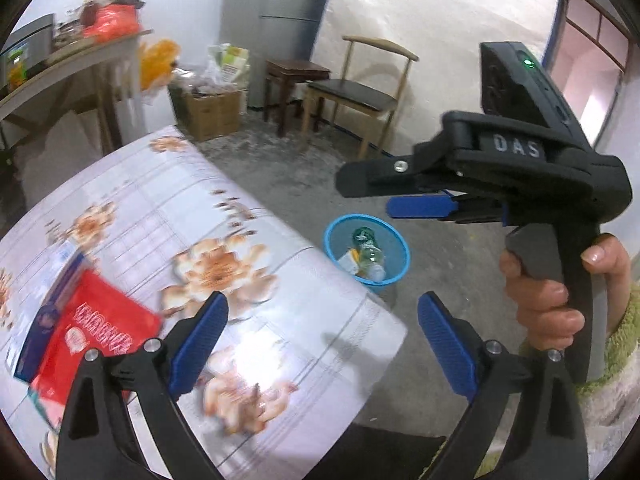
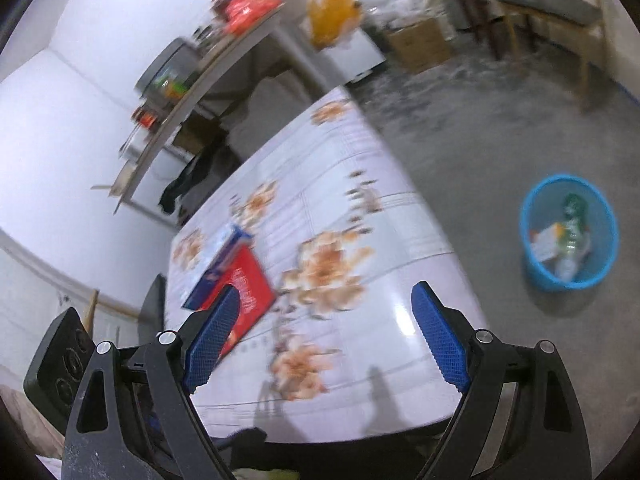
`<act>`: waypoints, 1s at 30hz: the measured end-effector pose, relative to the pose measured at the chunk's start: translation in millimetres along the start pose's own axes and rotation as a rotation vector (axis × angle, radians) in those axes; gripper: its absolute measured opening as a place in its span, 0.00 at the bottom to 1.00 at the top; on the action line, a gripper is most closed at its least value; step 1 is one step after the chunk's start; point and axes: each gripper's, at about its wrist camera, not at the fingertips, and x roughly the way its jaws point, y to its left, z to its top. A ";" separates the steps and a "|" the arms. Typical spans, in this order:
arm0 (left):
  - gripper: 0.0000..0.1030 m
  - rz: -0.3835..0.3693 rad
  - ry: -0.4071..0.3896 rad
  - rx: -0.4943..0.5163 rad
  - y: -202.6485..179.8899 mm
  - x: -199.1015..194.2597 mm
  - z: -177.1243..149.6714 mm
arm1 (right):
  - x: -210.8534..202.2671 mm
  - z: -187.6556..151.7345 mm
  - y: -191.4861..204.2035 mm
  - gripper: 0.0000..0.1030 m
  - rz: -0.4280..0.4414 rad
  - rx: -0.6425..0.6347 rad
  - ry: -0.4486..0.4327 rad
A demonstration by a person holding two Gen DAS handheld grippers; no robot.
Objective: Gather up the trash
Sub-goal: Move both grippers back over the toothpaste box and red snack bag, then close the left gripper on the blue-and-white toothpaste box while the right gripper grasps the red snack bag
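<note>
While a bottle and a carton already lie in the blue bin (image 2: 568, 236) on the floor, a red packet (image 1: 96, 332) and blue box (image 2: 224, 256) remain on the floral table (image 2: 400, 240); the left gripper (image 1: 324, 340) and right gripper (image 2: 324, 336) both gape wide, empty.

"DAS" on right gripper (image 1: 400, 196)

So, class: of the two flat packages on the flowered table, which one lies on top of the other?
The red packet with white lettering lies on top, overlapping the blue box beneath it on the table.
</note>
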 end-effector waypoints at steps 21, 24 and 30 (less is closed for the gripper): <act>0.91 0.190 -0.161 -0.368 149.8 -90.4 -76.6 | 115.3 -19.1 89.9 0.81 0.151 0.020 0.284; 0.91 0.215 -0.188 -0.398 166.3 -100.7 -87.2 | 121.7 -26.0 96.2 0.81 0.172 0.038 0.300; 0.86 0.260 -0.240 -0.495 218.5 -118.6 -98.6 | 133.2 -41.2 107.1 0.80 0.195 0.034 0.332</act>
